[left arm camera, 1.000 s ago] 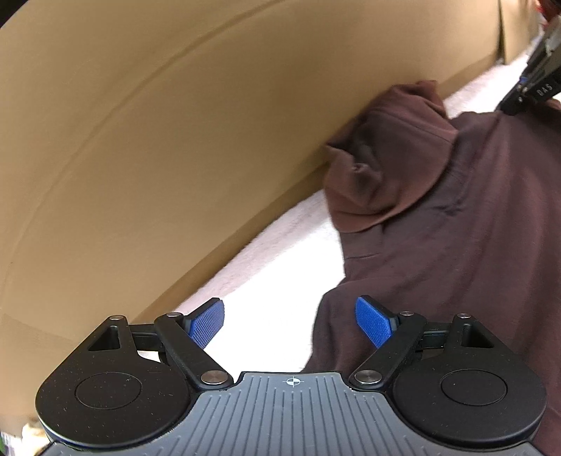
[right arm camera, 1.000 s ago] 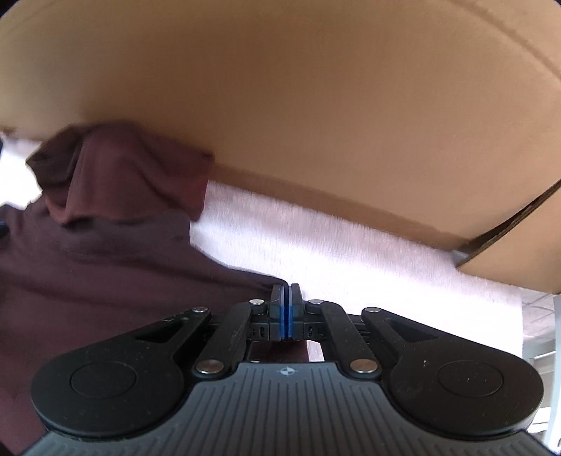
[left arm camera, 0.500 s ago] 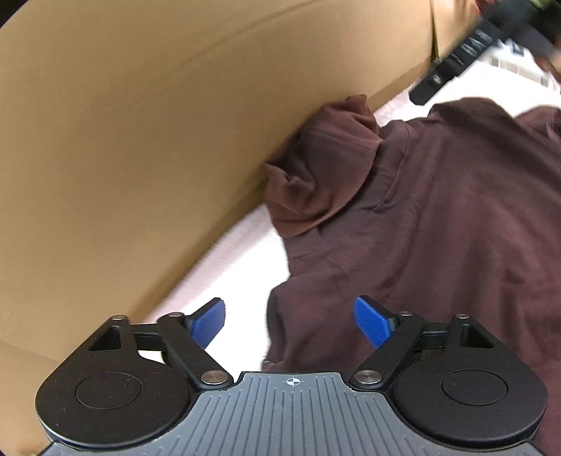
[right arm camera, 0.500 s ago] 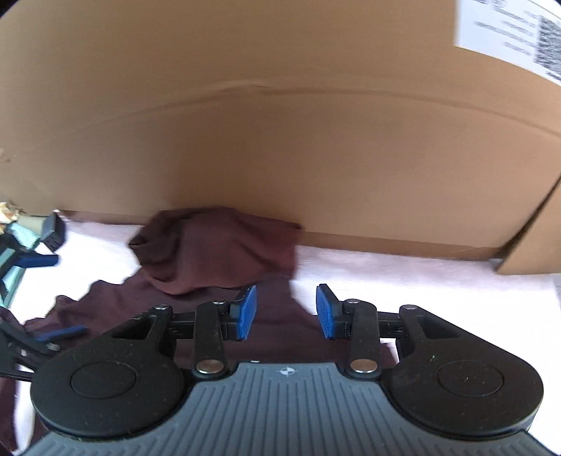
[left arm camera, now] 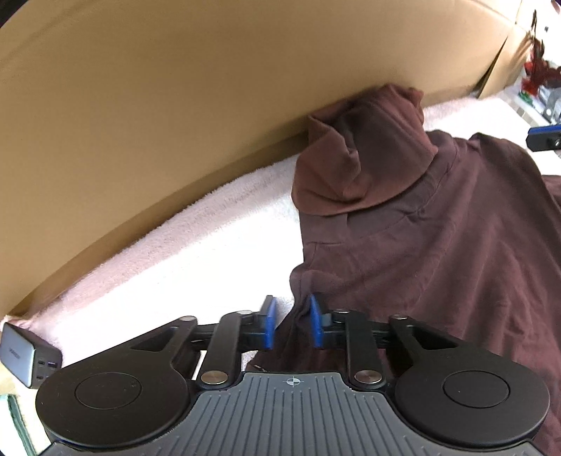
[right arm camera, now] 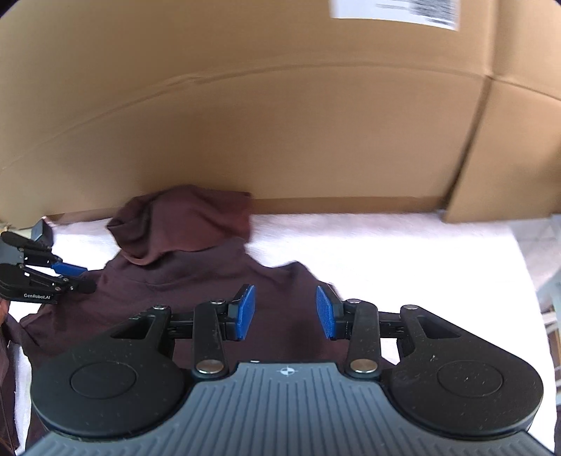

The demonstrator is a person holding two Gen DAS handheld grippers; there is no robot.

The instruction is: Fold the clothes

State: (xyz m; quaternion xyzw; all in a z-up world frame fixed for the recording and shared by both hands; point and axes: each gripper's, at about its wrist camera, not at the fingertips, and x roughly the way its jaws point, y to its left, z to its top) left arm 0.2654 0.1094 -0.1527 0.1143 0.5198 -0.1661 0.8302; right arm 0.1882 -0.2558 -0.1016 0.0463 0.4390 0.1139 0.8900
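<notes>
From the left wrist view, the left gripper (left arm camera: 291, 322) has its blue fingers (left arm camera: 269, 324) drawn close together with a fold of the maroon hoodie (left arm camera: 438, 242) between them; a narrow gap remains, so I cannot tell whether they truly pinch the cloth. The hoodie lies spread on a pale fleecy blanket (left arm camera: 196, 252), its hood (left arm camera: 364, 151) bunched against the cardboard box (left arm camera: 175, 105) at the far side. A grey charger block (left arm camera: 24, 354) sits at the left edge, partly cut off. At far right, clutter is too blurred to name.

From the right wrist view, the right gripper (right arm camera: 285, 312) hangs just over the hoodie (right arm camera: 189, 277) with its fingers (right arm camera: 245, 312) spread wide, holding nothing. The garment's near part is hidden under the gripper body. The left gripper (right arm camera: 75, 277) reaches in from the left, at the garment's edge. The box wall (right arm camera: 280, 122) fills the far side; its label (right arm camera: 396, 10) is unreadable.
</notes>
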